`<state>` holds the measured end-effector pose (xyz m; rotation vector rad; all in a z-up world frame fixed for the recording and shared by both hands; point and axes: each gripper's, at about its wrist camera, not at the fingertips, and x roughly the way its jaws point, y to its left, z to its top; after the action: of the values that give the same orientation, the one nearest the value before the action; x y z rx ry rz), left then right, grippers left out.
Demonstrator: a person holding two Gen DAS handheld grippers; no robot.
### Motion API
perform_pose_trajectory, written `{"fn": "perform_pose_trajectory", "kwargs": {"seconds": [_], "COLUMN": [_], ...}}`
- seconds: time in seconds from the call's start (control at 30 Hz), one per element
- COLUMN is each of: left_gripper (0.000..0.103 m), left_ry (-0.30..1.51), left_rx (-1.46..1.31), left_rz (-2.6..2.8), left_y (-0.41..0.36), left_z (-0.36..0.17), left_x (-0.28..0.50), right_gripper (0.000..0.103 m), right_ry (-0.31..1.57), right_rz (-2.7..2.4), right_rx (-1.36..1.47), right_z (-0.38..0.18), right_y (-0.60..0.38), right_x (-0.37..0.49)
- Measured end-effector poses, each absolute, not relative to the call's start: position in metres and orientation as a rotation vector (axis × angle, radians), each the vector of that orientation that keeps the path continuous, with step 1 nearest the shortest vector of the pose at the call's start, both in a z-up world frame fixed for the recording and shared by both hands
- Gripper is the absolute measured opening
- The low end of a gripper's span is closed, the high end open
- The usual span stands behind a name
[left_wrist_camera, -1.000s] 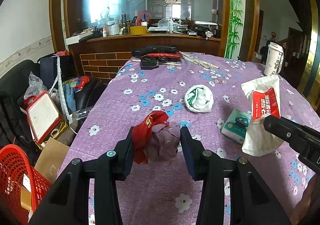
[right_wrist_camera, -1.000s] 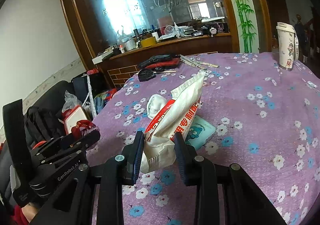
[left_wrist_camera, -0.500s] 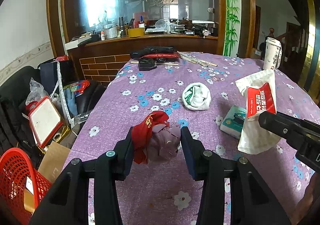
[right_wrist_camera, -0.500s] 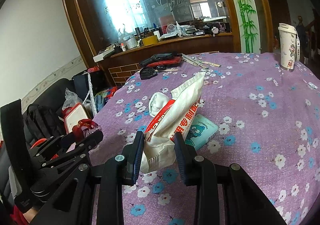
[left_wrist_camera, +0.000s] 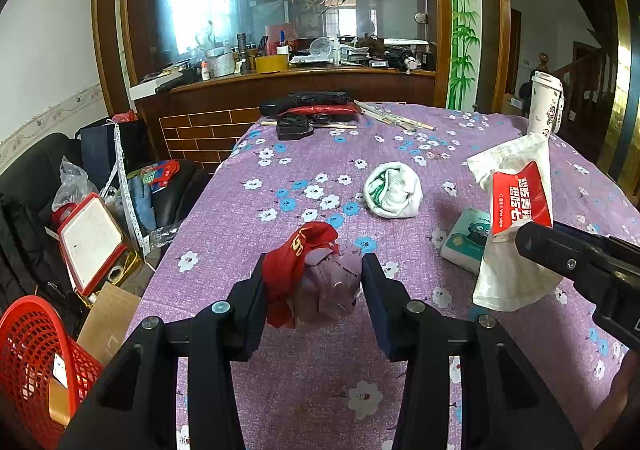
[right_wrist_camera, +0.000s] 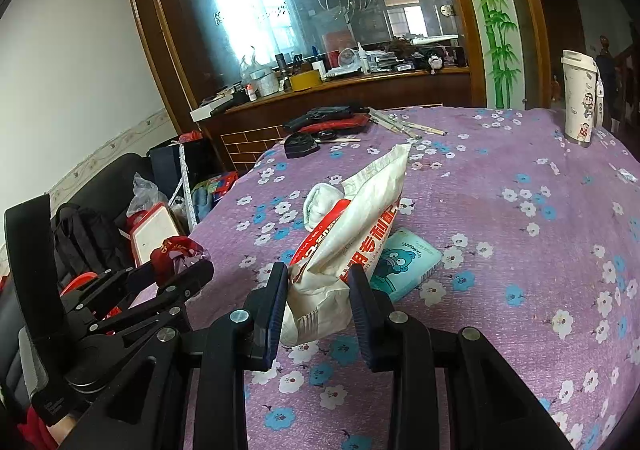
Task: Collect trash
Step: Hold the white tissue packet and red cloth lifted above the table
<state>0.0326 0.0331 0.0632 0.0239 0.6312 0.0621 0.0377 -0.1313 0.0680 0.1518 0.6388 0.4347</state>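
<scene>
Crumpled red-and-purple paper trash (left_wrist_camera: 316, 278) is clamped in the left gripper (left_wrist_camera: 314, 290) above the desk with purple flowered cloth (left_wrist_camera: 248, 217). Right gripper (right_wrist_camera: 318, 298) squeezes a white-and-red plastic bag (right_wrist_camera: 352, 234), lifted over a teal wet-wipe pack (right_wrist_camera: 404, 262). A red mesh basket (left_wrist_camera: 28, 358) stands on the floor at left.

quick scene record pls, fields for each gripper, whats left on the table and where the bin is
left gripper: shut on crumpled red and purple wrapper, held above the table
right gripper: shut on white and red snack bag
left on table: white and green wad; teal tissue pack; white tumbler at far right edge
table: purple floral cloth
bin: red basket on the floor, left of the table
task state: both pieces gripped, neither in the basket yet
</scene>
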Motion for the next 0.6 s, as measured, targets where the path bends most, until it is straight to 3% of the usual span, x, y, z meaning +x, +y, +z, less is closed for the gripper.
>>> {"fn": "perform_pose_trajectory", "kwargs": {"seconds": [0.6], "left_gripper": [0.043], "left_ry": [0.629], "left_rx": [0.025], "left_rz": [0.062], "left_y": [0.0337], "left_z": [0.0635], "left_x": [0.0321], "right_gripper": [0.033], "right_ry": [0.636], "right_rz": [0.446], "right_rx": [0.138], "right_z": [0.0689], "right_y": [-0.1259], "right_x": [0.0345]}}
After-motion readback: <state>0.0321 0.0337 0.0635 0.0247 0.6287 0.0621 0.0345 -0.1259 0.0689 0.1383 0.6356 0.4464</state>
